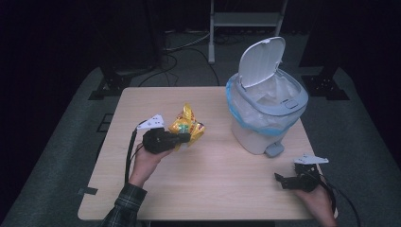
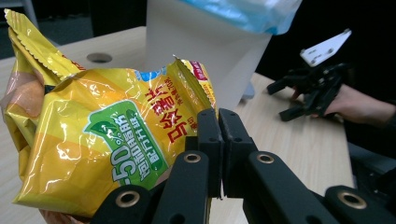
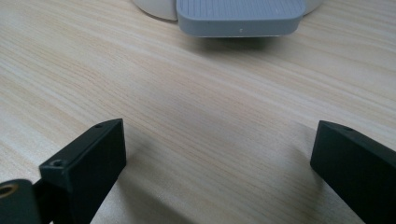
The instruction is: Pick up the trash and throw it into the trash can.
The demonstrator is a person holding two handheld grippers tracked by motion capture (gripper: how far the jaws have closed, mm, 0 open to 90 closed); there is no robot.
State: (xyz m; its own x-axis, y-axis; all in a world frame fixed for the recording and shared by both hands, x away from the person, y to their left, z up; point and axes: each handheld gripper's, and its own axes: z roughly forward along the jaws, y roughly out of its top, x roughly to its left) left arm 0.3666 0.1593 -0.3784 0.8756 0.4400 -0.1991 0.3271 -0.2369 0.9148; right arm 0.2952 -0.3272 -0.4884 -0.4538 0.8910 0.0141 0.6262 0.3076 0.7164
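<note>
**Left tongs clamp the snack bag beside the open bin**

While the high view looks down on the table [image 1: 189, 189], the left tongs [image 1: 185, 137] hold a crumpled yellow snack bag [image 1: 187, 125] at their tips, lifted off the wood. Beyond the bag, farther from the left tongs, stands a white pedal bin [image 1: 265, 113] with its lid [image 1: 261, 60] tipped up and a blue liner [image 1: 235, 101] folded over the rim. The right tongs [image 1: 279, 178] lie low near the table's front edge, just short of the bin's grey pedal [image 1: 274, 150], jaws apart.

Seen from the left gripper view, the left tongs [image 2: 219, 122] are pressed together on the right edge of the snack bag [image 2: 102, 140], which spreads out to their left. The bin [image 2: 205, 51] rises just behind the bag, and the right tongs [image 2: 285, 100] sit farther off to the right, in a hand.

Seen from the right gripper view, the right tongs [image 3: 217, 154] stand wide apart with nothing between them but bare table [image 3: 140, 70]; the pedal [image 3: 240, 16] lies straight ahead of them.
</note>
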